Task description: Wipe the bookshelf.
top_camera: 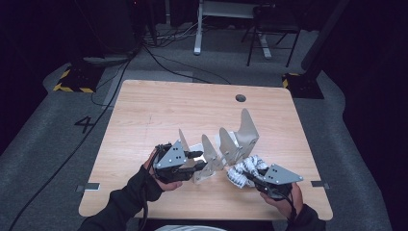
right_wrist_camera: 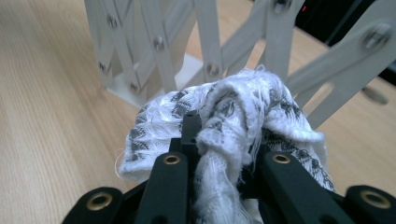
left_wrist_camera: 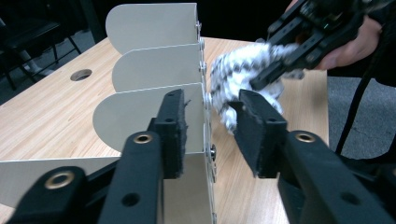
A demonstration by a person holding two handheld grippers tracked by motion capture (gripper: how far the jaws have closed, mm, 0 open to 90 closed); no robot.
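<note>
Gripping a patterned cloth (right_wrist_camera: 233,121), right tool (right_wrist_camera: 224,154) raised, left tool (left_wrist_camera: 208,126) parted, seemingly level beside rack (left_wrist_camera: 154,88).

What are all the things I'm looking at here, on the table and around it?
Folding rack: one, pale grey with rounded dividers, middle of the table.
Patterned cloth: one, white with dark marks, bunched beside the rack's right end.
Table: one, light wood, with a round hole near the far edge.
Chair: one, dark, on the floor beyond the table.
Cables: several, black, on the grey floor at left.
Left hand-held gripper: one, black, jaws apart around the rack's near end.
Right hand-held gripper: one, black, clamped on the cloth.
</note>
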